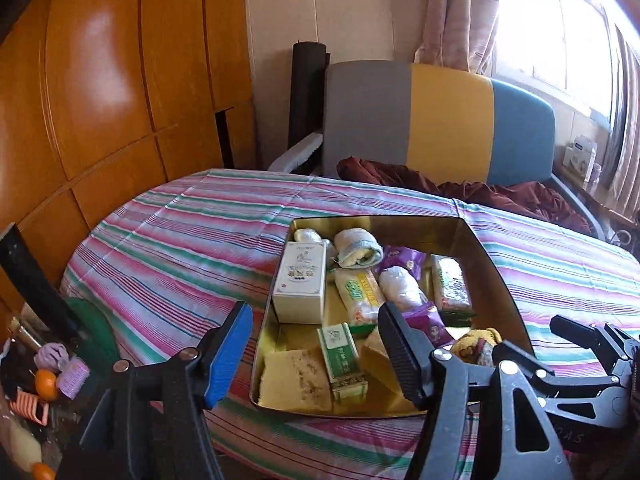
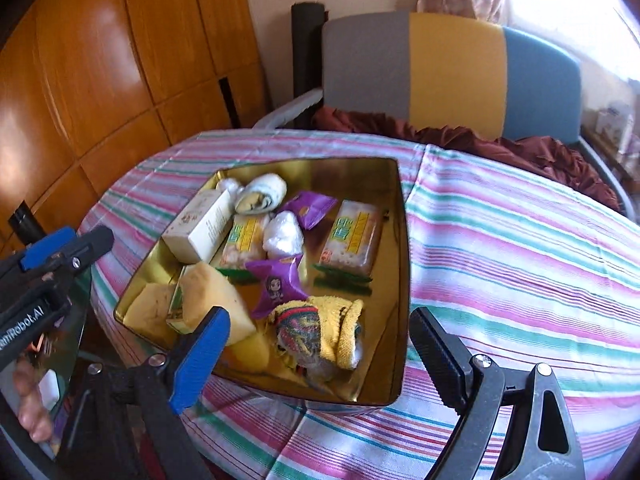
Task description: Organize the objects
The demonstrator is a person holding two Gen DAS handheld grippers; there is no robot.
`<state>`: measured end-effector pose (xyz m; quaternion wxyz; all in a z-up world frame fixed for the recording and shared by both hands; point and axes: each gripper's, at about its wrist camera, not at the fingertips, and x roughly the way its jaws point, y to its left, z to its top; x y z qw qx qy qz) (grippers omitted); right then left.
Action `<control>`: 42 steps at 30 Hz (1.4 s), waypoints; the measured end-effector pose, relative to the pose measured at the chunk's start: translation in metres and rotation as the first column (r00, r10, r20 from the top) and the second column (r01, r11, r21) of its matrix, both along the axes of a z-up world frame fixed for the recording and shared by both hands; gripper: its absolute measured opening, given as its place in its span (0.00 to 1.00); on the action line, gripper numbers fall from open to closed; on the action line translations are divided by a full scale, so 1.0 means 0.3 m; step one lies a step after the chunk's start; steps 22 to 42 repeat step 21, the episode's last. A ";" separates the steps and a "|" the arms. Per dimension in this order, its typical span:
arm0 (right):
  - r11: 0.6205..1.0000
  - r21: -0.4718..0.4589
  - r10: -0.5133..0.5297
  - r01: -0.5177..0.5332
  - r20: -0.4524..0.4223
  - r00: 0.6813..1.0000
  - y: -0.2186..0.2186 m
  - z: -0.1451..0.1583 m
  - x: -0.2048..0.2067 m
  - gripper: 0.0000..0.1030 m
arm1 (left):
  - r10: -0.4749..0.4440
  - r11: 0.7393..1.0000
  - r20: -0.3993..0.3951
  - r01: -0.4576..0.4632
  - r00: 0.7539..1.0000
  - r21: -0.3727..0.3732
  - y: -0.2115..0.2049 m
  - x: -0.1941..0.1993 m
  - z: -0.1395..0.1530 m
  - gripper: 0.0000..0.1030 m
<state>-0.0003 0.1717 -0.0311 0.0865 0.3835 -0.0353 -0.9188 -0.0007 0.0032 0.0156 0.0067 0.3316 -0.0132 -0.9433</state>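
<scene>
A gold metal tin [image 1: 496, 276] [image 2: 400, 240] sits on the striped table and holds several items: a white box [image 1: 301, 280] [image 2: 200, 226], rolled towels [image 1: 358, 249] [image 2: 262, 193], snack packets [image 1: 360, 294] [image 2: 352, 236], purple sachets [image 2: 278, 284], yellow sponges [image 1: 294, 380] [image 2: 212, 300], a green box [image 1: 342, 360] and a yellow cloth bundle [image 2: 320, 330]. My left gripper [image 1: 316, 344] is open and empty above the tin's near left side. My right gripper [image 2: 320, 356] is open and empty above the tin's near edge, and also shows in the left wrist view [image 1: 580, 344].
The striped tablecloth [image 1: 180, 248] [image 2: 520, 260] covers the round table. A grey, yellow and blue chair [image 1: 440, 120] [image 2: 452, 72] with a maroon cloth stands behind. Wooden cabinets [image 1: 100, 80] are on the left. Small clutter with oranges [image 1: 46, 384] lies below the table's left edge.
</scene>
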 end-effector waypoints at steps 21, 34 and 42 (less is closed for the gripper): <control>1.000 0.017 -0.011 0.011 -0.027 1.000 -0.011 0.006 0.015 0.90 | -0.014 0.999 0.000 0.014 1.000 0.034 -0.013 -0.001 -0.018 0.61; 1.000 0.017 -0.011 0.011 -0.027 1.000 -0.011 0.006 0.015 0.90 | -0.014 0.999 0.000 0.014 1.000 0.034 -0.013 -0.001 -0.018 0.61; 1.000 0.017 -0.011 0.011 -0.027 1.000 -0.011 0.006 0.015 0.90 | -0.014 0.999 0.000 0.014 1.000 0.034 -0.013 -0.001 -0.018 0.61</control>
